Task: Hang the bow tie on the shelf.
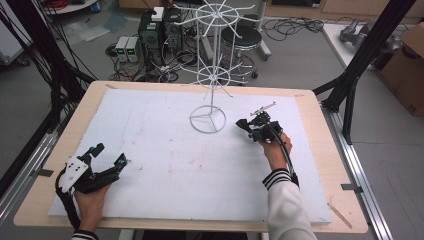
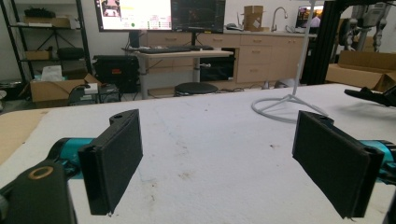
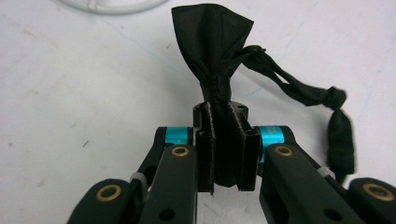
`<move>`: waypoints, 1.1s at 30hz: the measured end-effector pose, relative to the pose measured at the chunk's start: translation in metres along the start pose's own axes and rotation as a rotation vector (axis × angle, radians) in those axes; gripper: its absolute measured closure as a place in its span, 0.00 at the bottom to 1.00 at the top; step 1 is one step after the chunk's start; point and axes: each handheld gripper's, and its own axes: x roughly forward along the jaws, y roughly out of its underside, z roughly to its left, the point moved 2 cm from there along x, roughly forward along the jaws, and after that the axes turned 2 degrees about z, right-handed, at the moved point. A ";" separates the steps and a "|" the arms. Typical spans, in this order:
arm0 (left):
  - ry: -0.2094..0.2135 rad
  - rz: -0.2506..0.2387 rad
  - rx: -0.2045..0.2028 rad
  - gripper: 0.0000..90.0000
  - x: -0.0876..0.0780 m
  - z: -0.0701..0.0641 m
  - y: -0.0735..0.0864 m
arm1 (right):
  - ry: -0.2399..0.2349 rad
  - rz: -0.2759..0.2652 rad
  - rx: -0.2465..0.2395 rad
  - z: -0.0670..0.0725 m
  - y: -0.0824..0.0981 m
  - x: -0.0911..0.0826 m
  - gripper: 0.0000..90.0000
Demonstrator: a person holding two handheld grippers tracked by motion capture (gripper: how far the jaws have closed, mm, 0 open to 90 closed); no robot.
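While pinching a black bow (image 3: 212,51) beside the wire rack (image 1: 212,75) (left gripper (image 1: 107,155) spread, idle), probably about to hang it with the right gripper (image 1: 243,123).

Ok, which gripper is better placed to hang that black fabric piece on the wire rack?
Right. The right gripper already clamps the black fabric piece beside the wire rack; the left gripper sits open, farther off.

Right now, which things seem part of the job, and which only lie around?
Likely in the job:
- black fabric piece, clamped in the right gripper
- white wire rack
- left gripper, open

Just around:
- metal clip behind the right gripper
- stool and floor cables
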 end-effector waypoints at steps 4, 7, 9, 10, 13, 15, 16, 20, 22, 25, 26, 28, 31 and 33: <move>0.000 0.002 0.003 0.18 0.000 0.000 0.000 | -0.002 -0.059 0.010 -0.002 0.001 -0.012 0.91; -0.001 0.003 0.005 0.18 0.000 0.000 0.000 | -0.016 -0.115 0.037 -0.003 0.003 -0.019 0.91; -0.001 0.003 0.005 0.18 0.000 0.000 0.000 | -0.025 -0.141 0.051 -0.004 0.004 -0.023 0.91; -0.001 0.002 0.004 0.18 0.000 0.000 0.000 | -0.028 -0.151 0.053 -0.004 0.004 -0.025 0.91; -0.001 0.003 0.005 0.18 0.000 0.000 0.000 | -0.031 -0.196 0.058 -0.003 0.004 -0.032 0.91; -0.001 0.003 0.005 0.18 0.000 0.000 0.000 | -0.032 -0.236 0.064 -0.002 0.004 -0.037 0.91; -0.001 0.004 0.005 0.18 0.000 0.000 0.000 | -0.034 -0.244 0.063 -0.002 0.004 -0.038 0.91; -0.001 0.004 0.007 0.18 0.000 0.000 0.000 | -0.035 -0.277 0.077 0.000 0.007 -0.045 0.91; -0.002 0.004 0.006 0.18 0.000 0.000 0.000 | -0.038 -0.297 0.083 -0.002 0.009 -0.048 0.91; -0.001 0.003 0.006 0.18 0.000 0.000 0.000 | -0.047 -0.322 0.103 -0.003 0.011 -0.053 0.91; 0.000 0.003 0.006 0.18 0.000 0.000 0.000 | -0.051 -0.343 0.111 -0.004 0.011 -0.058 0.91; -0.001 0.004 0.006 0.18 0.000 0.000 0.000 | -0.055 -0.351 0.115 -0.005 0.012 -0.060 0.91; -0.002 0.005 0.006 0.18 0.000 0.000 0.000 | -0.057 -0.378 0.110 -0.004 0.013 -0.066 0.91; -0.001 0.004 0.007 0.18 0.000 0.000 0.000 | -0.062 -0.396 0.111 -0.003 0.013 -0.070 0.91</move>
